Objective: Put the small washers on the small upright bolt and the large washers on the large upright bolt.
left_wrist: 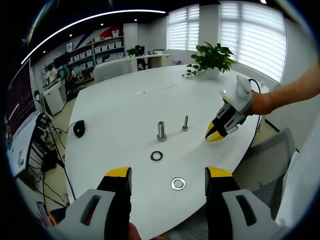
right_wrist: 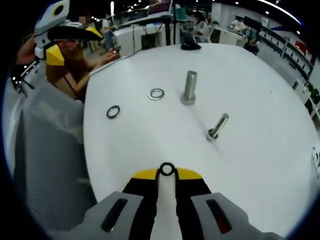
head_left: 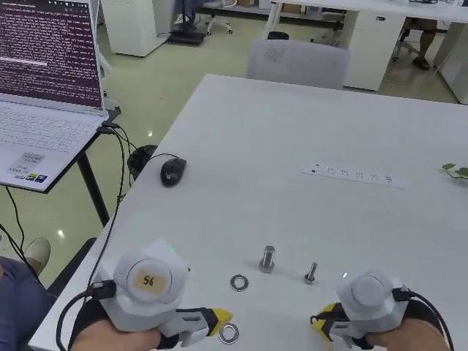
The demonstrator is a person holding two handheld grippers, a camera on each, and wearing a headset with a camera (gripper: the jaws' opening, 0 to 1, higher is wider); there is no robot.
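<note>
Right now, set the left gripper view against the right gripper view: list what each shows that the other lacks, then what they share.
Left gripper view: the left gripper open, its yellow-tipped jaws flanking one large flat steel washer; bright slatted window blinds behind.
Right gripper view: the right gripper shut on a small steel ring washer.
Both: the white table, the large upright steel bolt, the small upright steel bolt, that flat washer, the second large washer, and the opposite gripper across the table.

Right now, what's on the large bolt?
Nothing: the large bolt stands bare, its whole shaft uncovered. Both large washers lie flat on the table.
</note>
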